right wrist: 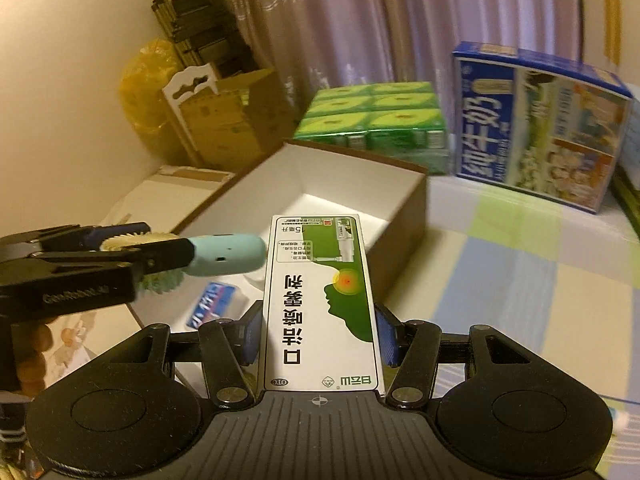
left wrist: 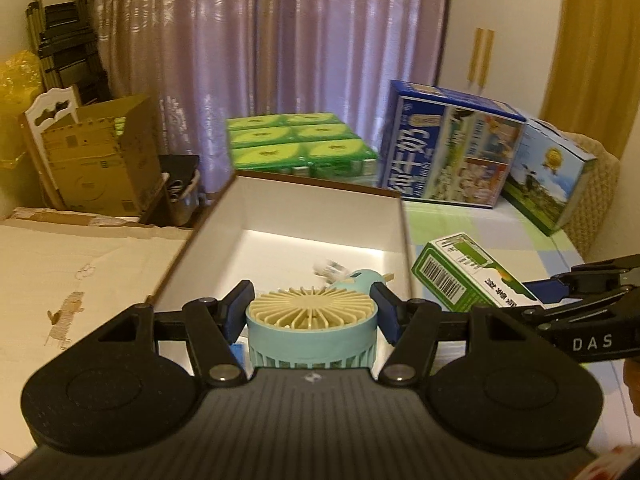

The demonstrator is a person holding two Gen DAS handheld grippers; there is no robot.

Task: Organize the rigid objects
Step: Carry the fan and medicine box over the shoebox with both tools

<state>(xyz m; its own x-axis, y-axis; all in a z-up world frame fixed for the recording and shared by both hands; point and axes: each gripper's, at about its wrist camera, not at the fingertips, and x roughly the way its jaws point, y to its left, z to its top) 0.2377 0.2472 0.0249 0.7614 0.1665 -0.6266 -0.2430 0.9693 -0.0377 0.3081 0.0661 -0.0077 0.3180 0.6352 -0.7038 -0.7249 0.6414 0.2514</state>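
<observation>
My left gripper (left wrist: 312,300) is shut on the round head of a light-blue hand fan (left wrist: 312,322) with cream blades, held over the near end of an open brown box with a white inside (left wrist: 320,208). In the right wrist view the fan's handle (right wrist: 228,254) sticks out of the left gripper (right wrist: 120,256) toward the right. My right gripper (right wrist: 320,320) is shut on a green-and-white medicine carton (right wrist: 320,300), held flat by its long sides just in front of the open box (right wrist: 352,184). A small blue-and-white packet (right wrist: 216,304) lies inside the box.
Behind the open box stand a shrink-wrapped pack of green cartons (left wrist: 296,140) and a large blue milk case (left wrist: 448,148), with another printed case (left wrist: 552,172) to its right. A cardboard box (left wrist: 104,160) and a folded trolley stand at the back left. A checked cloth (right wrist: 520,264) covers the surface.
</observation>
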